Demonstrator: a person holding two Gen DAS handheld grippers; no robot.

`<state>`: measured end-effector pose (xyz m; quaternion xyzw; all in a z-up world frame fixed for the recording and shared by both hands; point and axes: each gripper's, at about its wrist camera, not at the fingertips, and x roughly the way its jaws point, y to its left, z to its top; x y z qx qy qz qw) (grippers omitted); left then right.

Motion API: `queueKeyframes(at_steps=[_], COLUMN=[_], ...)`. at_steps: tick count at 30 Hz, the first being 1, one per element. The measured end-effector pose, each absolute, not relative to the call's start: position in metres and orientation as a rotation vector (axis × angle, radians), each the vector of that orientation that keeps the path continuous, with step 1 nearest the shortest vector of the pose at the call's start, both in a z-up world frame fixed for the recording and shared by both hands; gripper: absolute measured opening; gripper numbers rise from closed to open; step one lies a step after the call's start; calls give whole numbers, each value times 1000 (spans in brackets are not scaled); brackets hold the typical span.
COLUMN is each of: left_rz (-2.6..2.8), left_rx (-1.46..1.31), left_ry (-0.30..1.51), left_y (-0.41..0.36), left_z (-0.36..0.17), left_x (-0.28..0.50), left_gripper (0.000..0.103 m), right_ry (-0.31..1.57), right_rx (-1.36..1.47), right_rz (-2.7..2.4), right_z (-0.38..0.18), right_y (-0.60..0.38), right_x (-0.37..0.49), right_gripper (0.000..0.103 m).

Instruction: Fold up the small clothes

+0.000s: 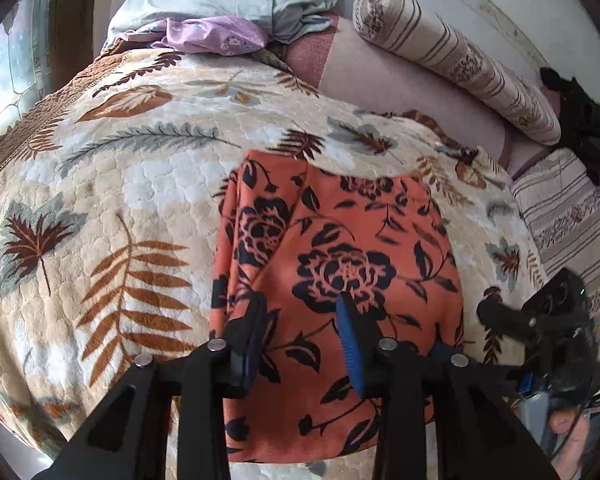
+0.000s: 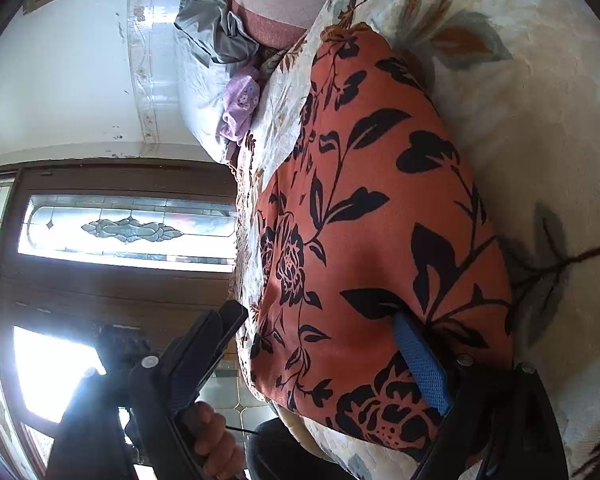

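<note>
the orange garment with black flower print (image 1: 340, 248) lies folded on the plush leaf-patterned blanket (image 1: 100, 200), its long axis running away from the left gripper (image 1: 304, 312), which hovers right above its near end, released, nothing between the blue-padded fingers (image 1: 350, 344). the right gripper (image 2: 320, 316) spreads wide at the garment's side, empty.

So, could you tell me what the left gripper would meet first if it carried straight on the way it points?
Most likely the orange floral garment lying on the leaf-patterned blanket: the left gripper hangs open just above it, angled downward.
</note>
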<state>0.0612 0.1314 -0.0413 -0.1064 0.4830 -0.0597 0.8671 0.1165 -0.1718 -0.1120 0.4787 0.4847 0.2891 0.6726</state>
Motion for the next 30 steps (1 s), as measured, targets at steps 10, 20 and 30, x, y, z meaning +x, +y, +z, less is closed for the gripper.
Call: queueKeyframes(at_steps=[10, 20, 30], left_rz=[-75, -68, -84], left_rx=[-166, -172, -194], left_ry=[1008, 1006, 1002], left_y=[129, 129, 131], left_z=[-66, -65, -64], left_x=[58, 56, 55], left_gripper=[39, 39, 39], right_ry=[1006, 1118, 1143], right_rx=[1035, 867, 737], right_rz=[653, 621, 554], right_z=[-59, -64, -64], right_y=[-189, -163, -151], right_x=[162, 204, 221], right_gripper=[92, 92, 93])
